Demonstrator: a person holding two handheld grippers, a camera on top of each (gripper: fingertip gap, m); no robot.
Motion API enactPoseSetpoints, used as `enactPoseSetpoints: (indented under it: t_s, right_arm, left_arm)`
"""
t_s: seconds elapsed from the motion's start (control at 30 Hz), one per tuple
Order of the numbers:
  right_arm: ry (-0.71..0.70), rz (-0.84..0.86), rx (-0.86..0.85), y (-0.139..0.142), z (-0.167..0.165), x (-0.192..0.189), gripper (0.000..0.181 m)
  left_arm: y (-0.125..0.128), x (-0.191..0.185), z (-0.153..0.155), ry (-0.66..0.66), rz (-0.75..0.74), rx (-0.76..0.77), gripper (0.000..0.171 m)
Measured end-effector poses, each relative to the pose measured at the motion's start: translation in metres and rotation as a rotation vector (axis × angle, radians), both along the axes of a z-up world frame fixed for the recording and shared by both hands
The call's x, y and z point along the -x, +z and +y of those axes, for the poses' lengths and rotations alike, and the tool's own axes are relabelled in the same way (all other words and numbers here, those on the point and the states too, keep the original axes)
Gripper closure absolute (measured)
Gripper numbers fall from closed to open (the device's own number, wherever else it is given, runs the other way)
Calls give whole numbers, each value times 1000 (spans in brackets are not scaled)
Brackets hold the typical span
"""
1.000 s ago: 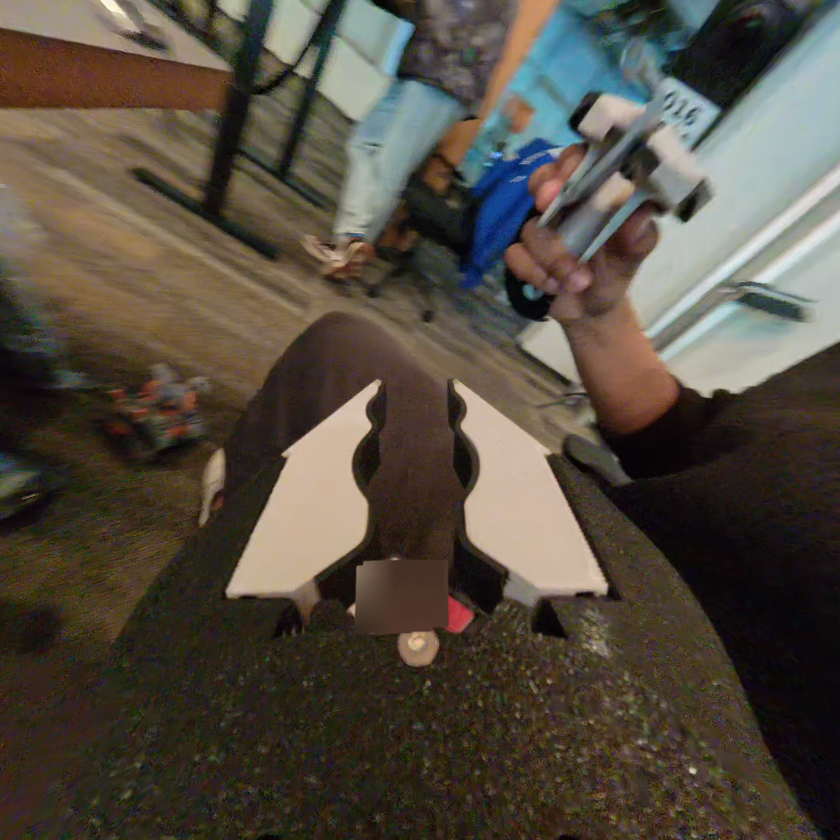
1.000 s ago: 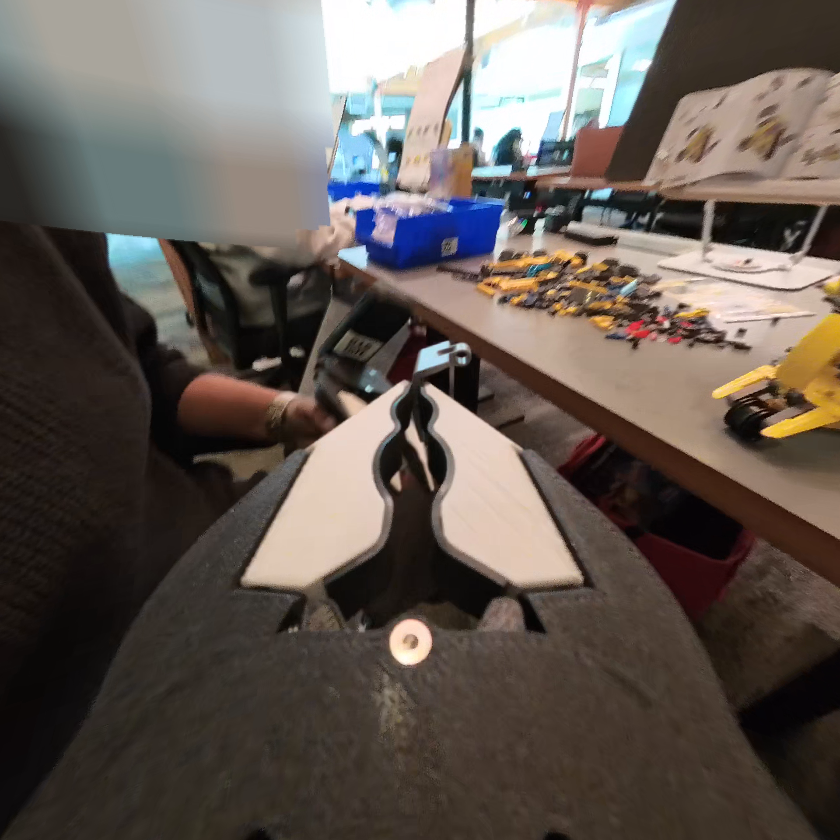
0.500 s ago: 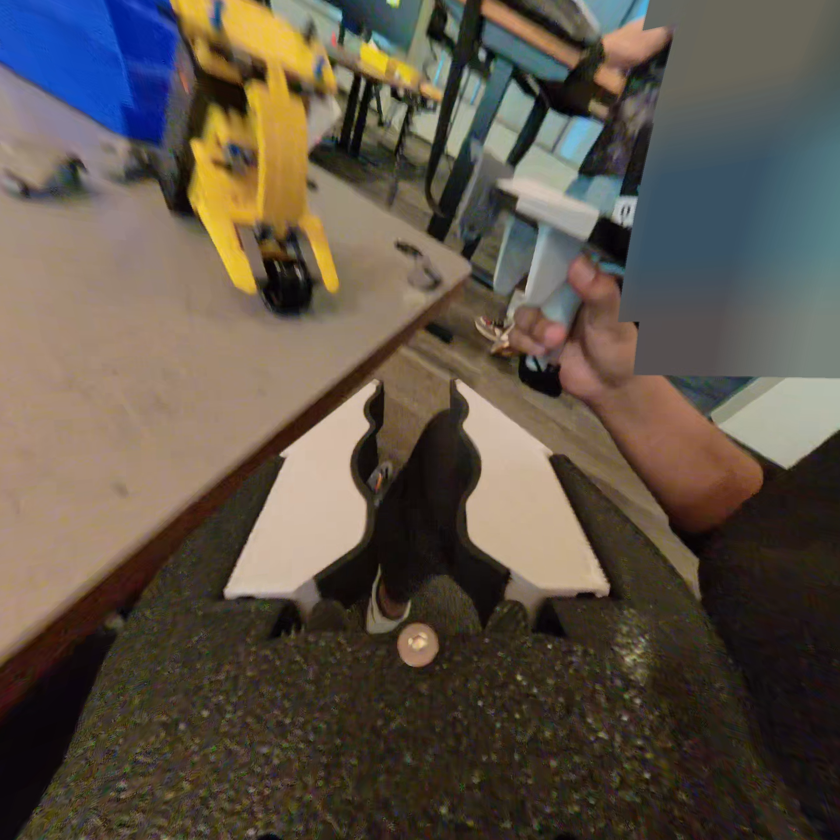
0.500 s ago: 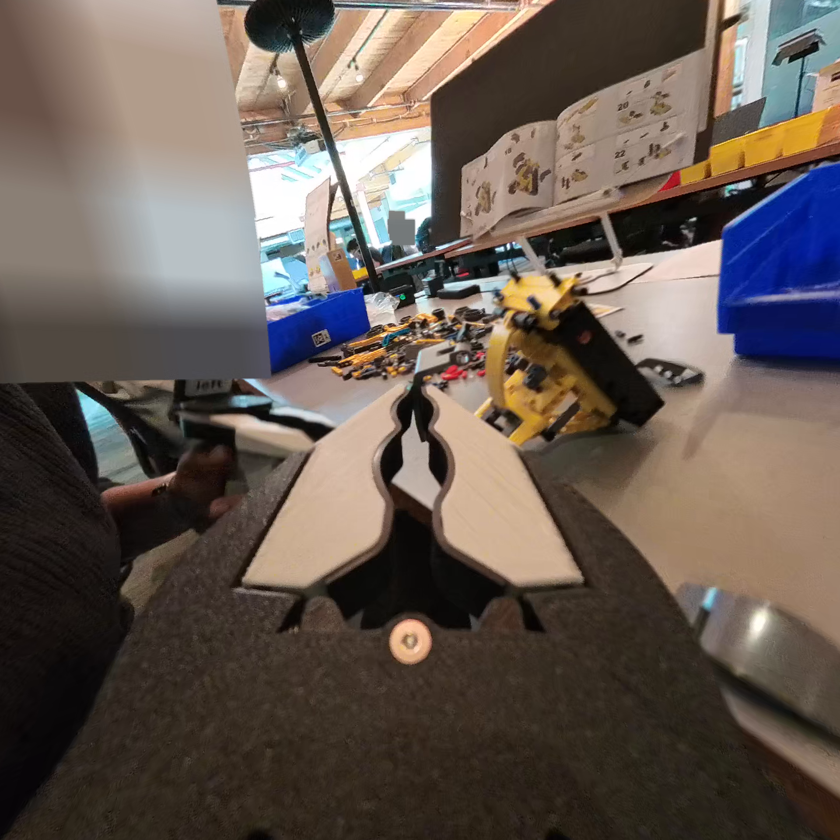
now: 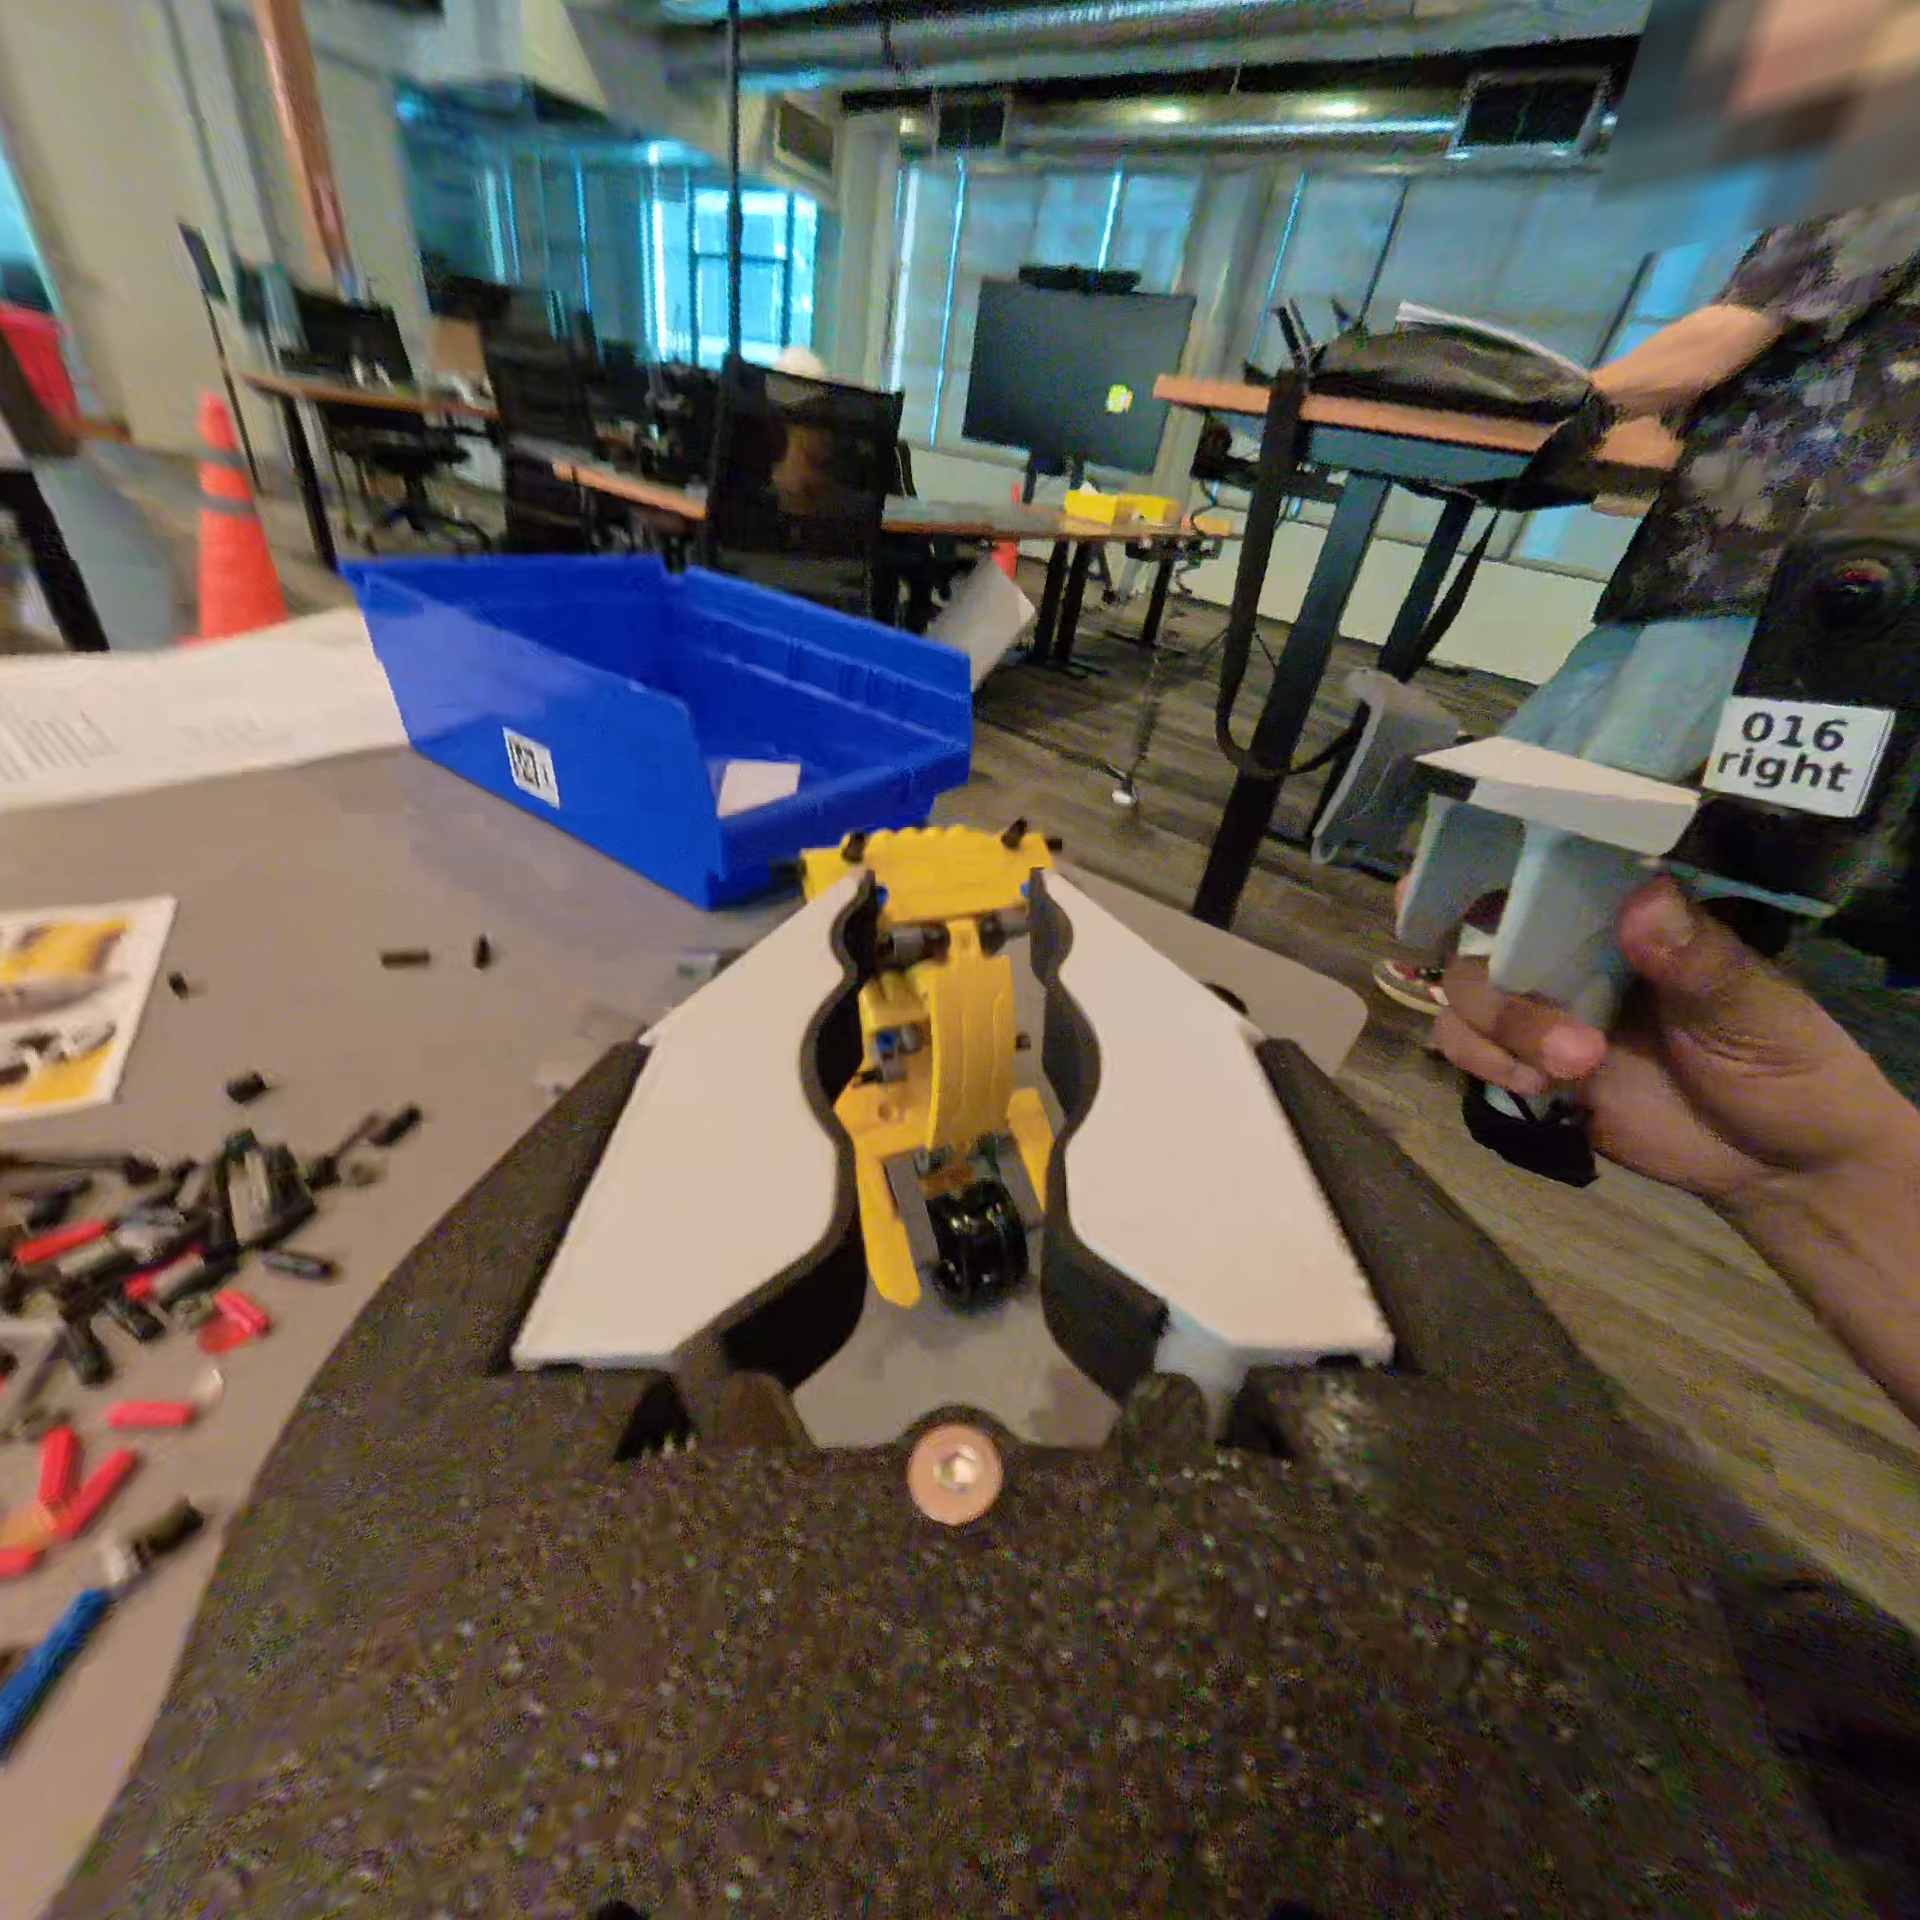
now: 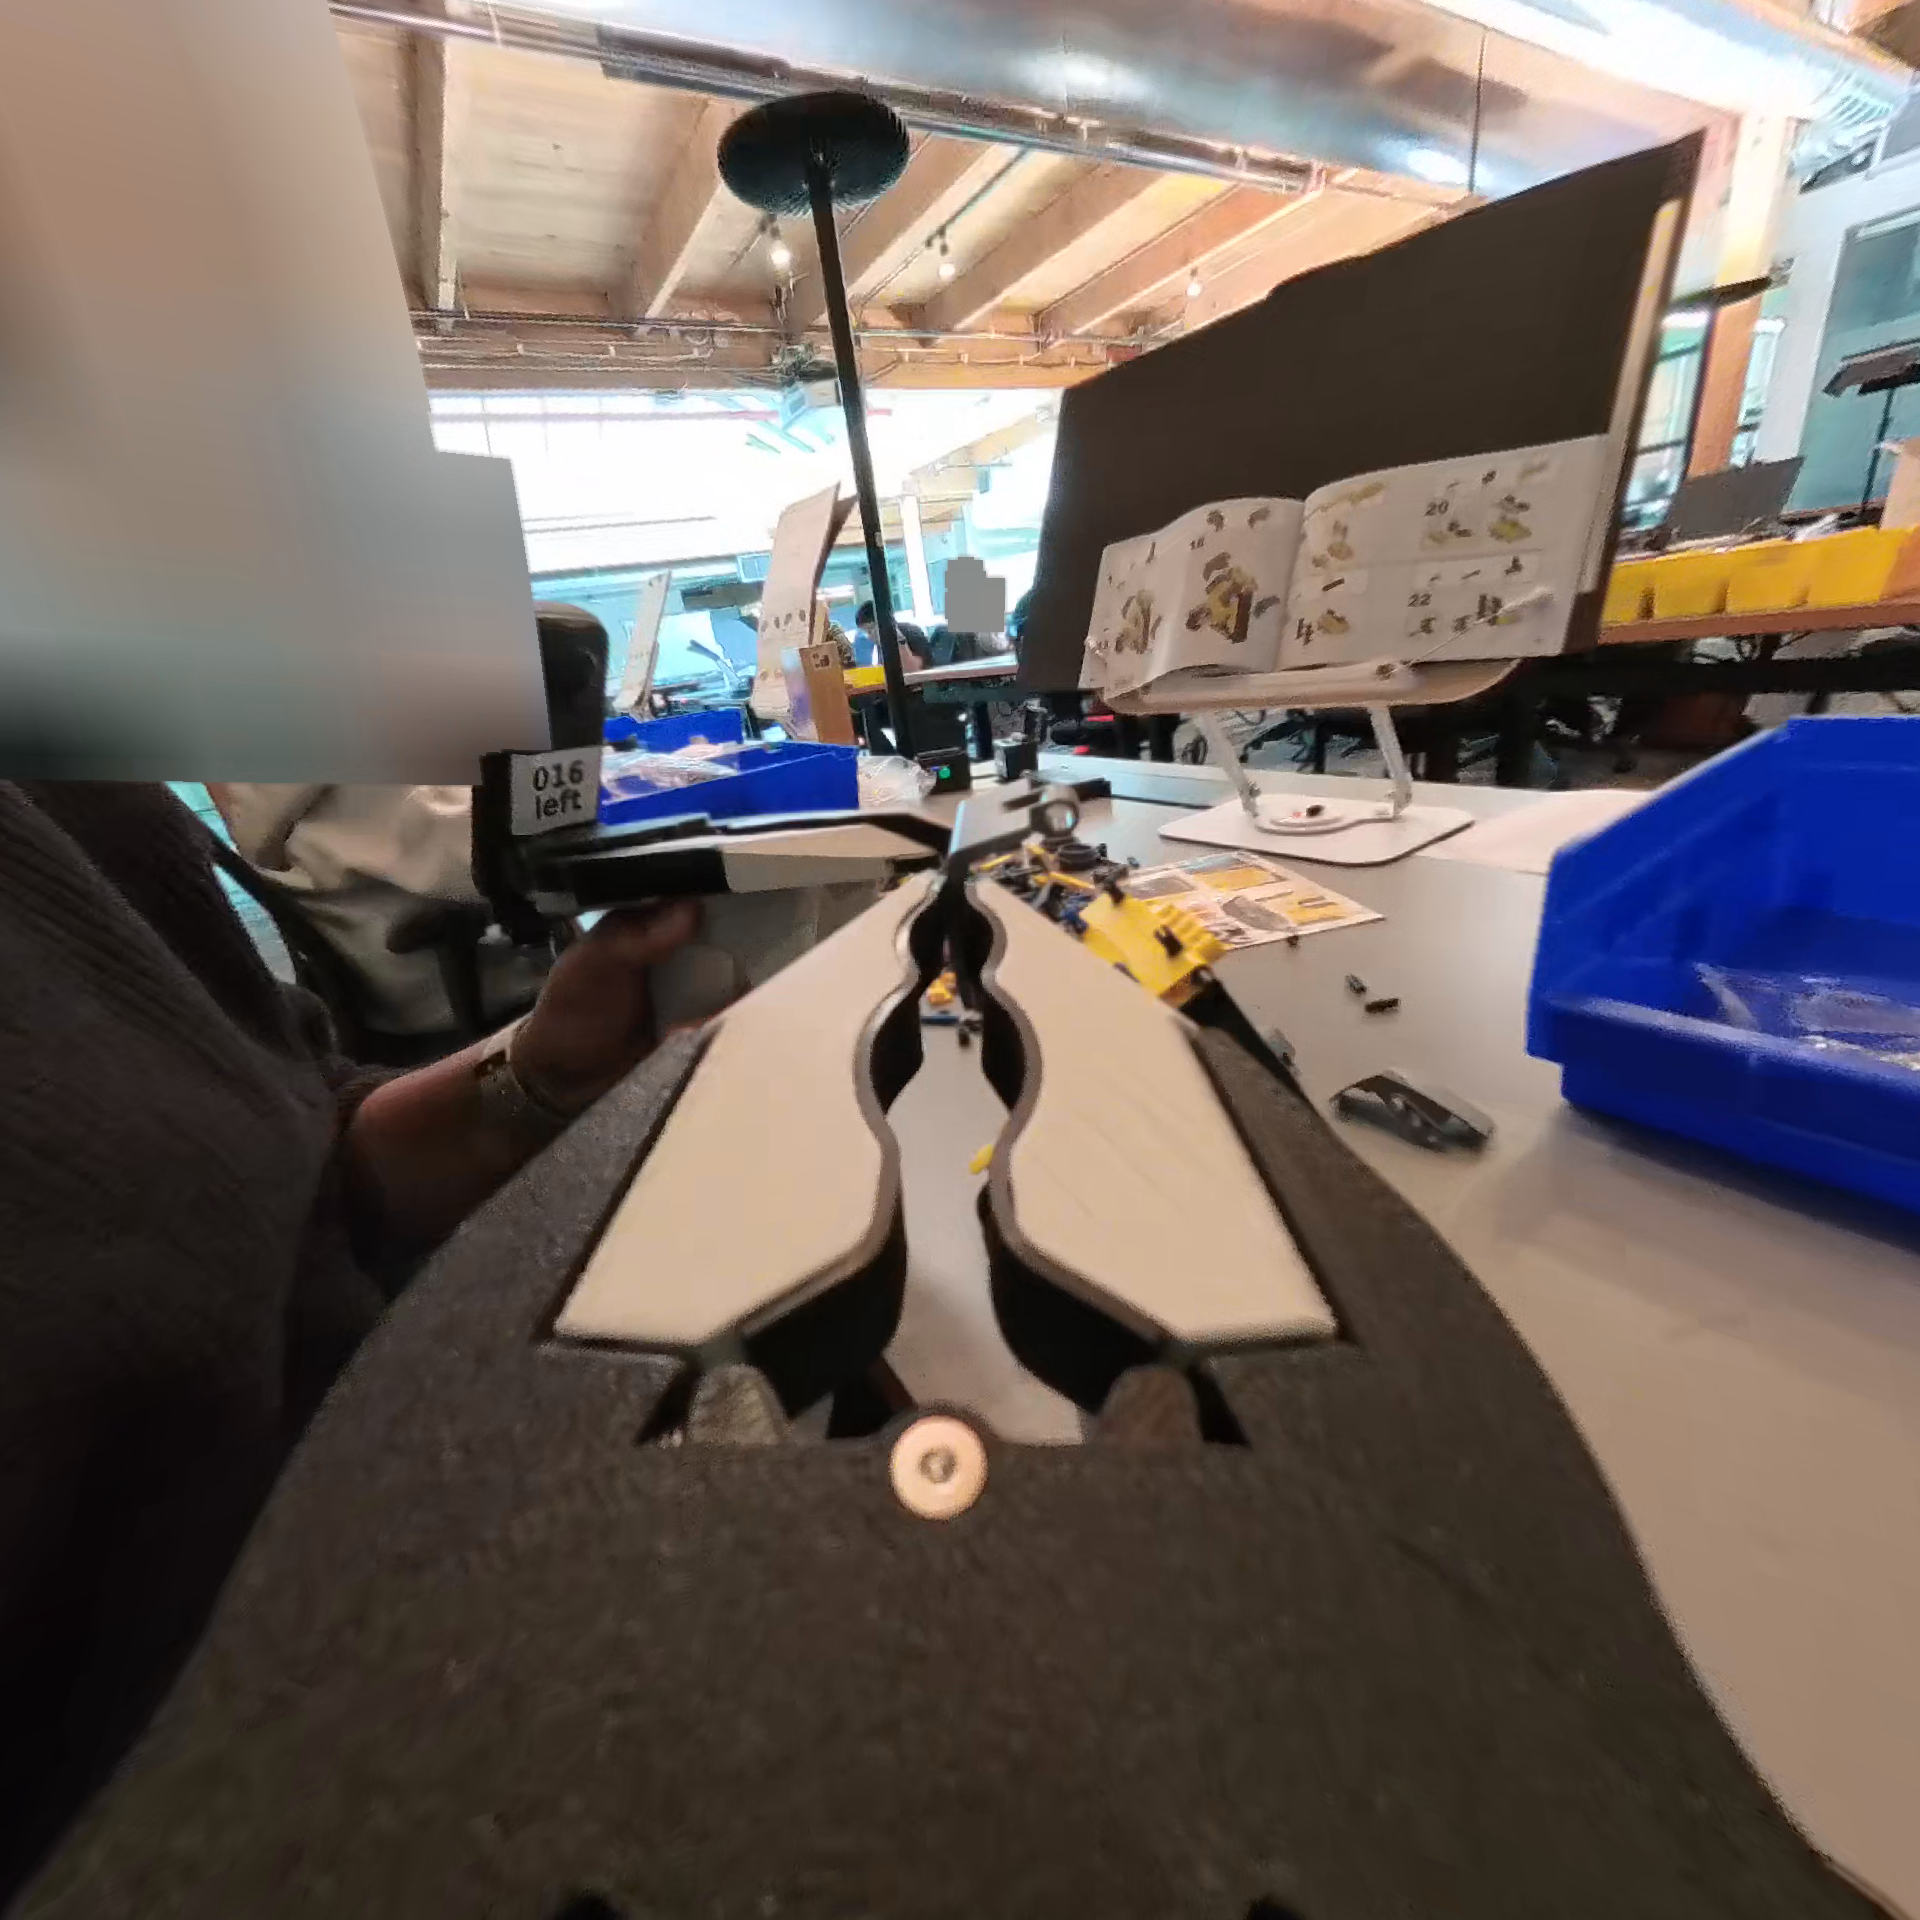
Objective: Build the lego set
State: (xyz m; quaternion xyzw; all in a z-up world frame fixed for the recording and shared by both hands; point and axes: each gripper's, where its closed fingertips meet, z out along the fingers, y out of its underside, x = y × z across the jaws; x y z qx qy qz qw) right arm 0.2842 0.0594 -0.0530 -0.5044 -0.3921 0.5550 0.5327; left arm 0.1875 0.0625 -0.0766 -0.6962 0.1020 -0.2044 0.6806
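A: Where is the yellow toy (image 5: 940, 1049)?
B: It sits on the table (image 5: 312, 831), in the middle of the left view. Half a second ago it was up in the top left of that view.

A: What is the left claw (image 5: 951, 894) doing?
B: Its two fingers are apart, and the toy shows in the gap between them. I cannot tell if they touch it. The gap looks the same as before.

A: And the right claw (image 6: 951, 883)?
B: Its tips are pinched together on a small dark part (image 6: 1003, 831), as they were a second ago. In its view the toy (image 6: 1143, 935) peeks out just right of the tips. Before, the toy looked bigger there.

A: Can you see the hands?
B: Yes. The right hand (image 5: 1662, 1060) is at the right edge of the left view. The left hand (image 6: 613, 966) is left of middle in the right view.

A: What else is there?
B: A blue bin (image 5: 665, 707) stands behind the toy. Loose bits (image 5: 156, 1236) lie at the lower left, with a leaflet (image 5: 62, 997) above them. An open book (image 6: 1340, 582) rests on a stand (image 6: 1309, 821) in the upper right of the right view.
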Motion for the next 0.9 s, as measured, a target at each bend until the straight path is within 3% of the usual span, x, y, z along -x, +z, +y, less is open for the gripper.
enactPoseSetpoints:
  t_s: [0.2,0.33,0.5,0.63,0.73,0.9]
  right_arm:
    - [-101,-142,-120,-18,0,3,180]
    - [-123,-182,-107,-25,-1,0,180]
    - [-173,-194,52,-50,12,4,180]
    - [-273,-378,120,-83,25,5,180]
    - [-339,-501,67,-88,33,0,180]
    - [-296,-540,81,-88,33,15,180]
  left_arm:
    - [6,3,24,176,240,-85,142]
    - [-19,5,17,221,227,-58,141]
    - [-63,5,6,205,126,104,139]
    - [-75,3,8,181,126,182,136]
    - [-76,6,16,201,137,212,133]
    - [-73,-6,21,171,89,211,98]
